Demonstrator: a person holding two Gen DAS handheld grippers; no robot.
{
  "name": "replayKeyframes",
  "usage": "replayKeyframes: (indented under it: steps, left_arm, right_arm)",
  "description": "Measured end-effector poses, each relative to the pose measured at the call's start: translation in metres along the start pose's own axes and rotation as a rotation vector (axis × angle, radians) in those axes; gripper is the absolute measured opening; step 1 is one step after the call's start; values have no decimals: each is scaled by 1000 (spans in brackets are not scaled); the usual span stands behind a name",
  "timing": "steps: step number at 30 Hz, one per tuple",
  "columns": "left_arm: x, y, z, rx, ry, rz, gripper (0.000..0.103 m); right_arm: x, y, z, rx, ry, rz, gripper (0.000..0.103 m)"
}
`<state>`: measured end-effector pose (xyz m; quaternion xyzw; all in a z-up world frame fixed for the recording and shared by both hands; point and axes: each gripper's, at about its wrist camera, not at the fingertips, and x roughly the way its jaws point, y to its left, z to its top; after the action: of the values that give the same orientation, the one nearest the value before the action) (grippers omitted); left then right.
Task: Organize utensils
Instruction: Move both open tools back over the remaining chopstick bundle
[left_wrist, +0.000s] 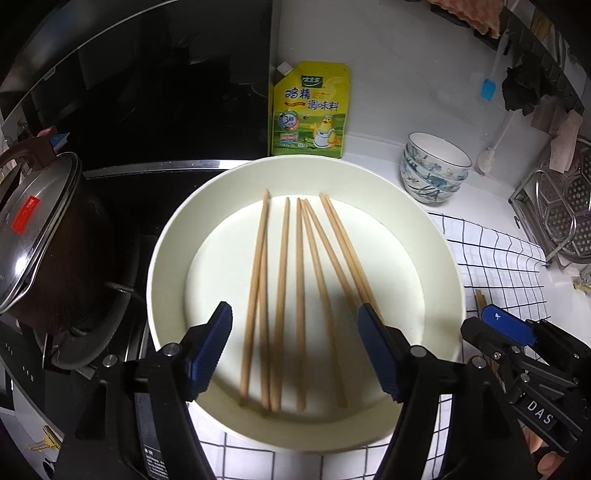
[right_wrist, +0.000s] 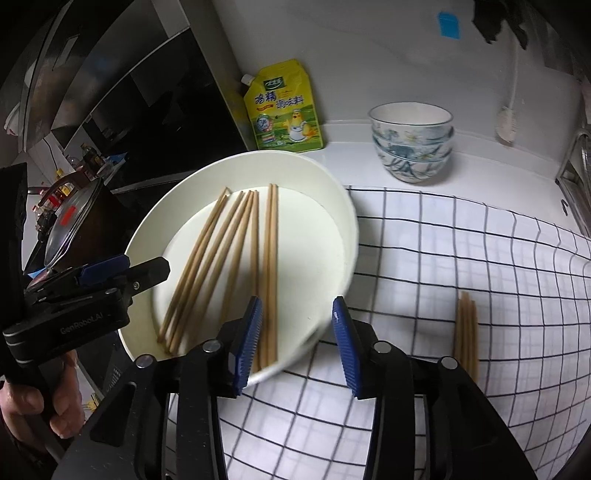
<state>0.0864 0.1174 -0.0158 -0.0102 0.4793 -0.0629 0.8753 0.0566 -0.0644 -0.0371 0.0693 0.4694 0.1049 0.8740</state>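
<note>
Nearby, seasoning pouch (left_wrist: 310, 110), stacked bowls (left_wrist: 434, 168) and pot (left_wrist: 40, 236) ring the chopstick-filled plate (left_wrist: 173, 258); both jaws wide, empty.

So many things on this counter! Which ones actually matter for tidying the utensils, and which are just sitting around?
Part of the job:
- loose chopsticks in the white dish
- chopstick bundle on the checked cloth
- left tongs and right tongs, both open

Just lying about:
- yellow seasoning pouch
- stacked patterned bowls
- lidded pot
- metal rack
</note>
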Motion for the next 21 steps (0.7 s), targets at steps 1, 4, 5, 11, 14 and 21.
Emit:
replayKeyframes:
  steps: [1,4,5,11,14,21]
  left_arm:
    - [-2,-3,-2,1,-1,-1,72]
    - [-7,-13,-6,3,-8,-5,76]
    - [-8,-17,-8,4,-9,-6,78]
    - [-13,-42,-21,-2,-2,-20,84]
    - [-12,-52,-26,-12,5,-29,84]
    - [-15,-93,-38,-11,15,-88,84]
  right_arm:
    - [-3,-4,-3,3,0,2,39]
    - [-10,-17,-11,11,-4,3,44]
    - [-13,-22,-14,15,-5,2,46]
    - [-26,-59,-35,48,10,-43,50]
    - [-32,-80,-45,66,24,-75,50]
    - [-40,-123,-67,101,62,-113,56]
